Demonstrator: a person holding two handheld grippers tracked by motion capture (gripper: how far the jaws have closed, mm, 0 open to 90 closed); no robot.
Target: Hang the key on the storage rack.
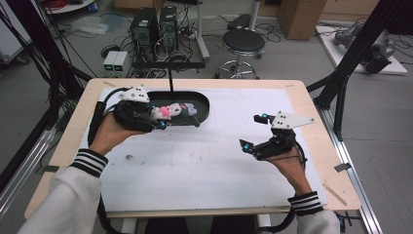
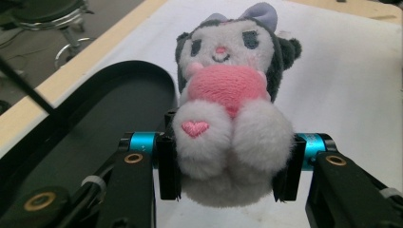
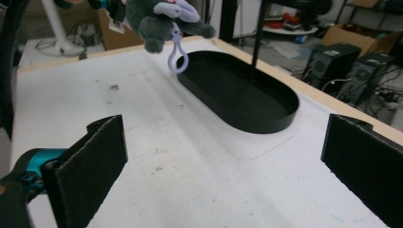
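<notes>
We find the left gripper [image 1: 163, 119] closed on a plush toy [image 2: 230, 109], its two black pads pressed into the white lower body from either side. The toy sits upright between the jaws, face toward the left gripper's camera: dark grey head, lilac bow [image 2: 259, 12], a pink heart cushion [image 2: 227, 88] at its chest and a small pink heart stitched on one foot. In the high view the toy [image 1: 168, 111] is held over the near edge of the black oval tray [image 1: 202, 105], which lies on the white mat [image 1: 204, 161] covering the table [image 1: 311, 141]. We cannot tell whether the toy touches the tray. In the right gripper view the toy [image 3: 159, 19] hangs at the top of the frame, a lilac clasp loop [image 3: 177, 57] dangling from it above the tray's rim [image 3: 266, 126].

The right gripper [image 1: 255, 131] stands well apart over the bare mat, jaws wide open, nothing between its pads
</notes>
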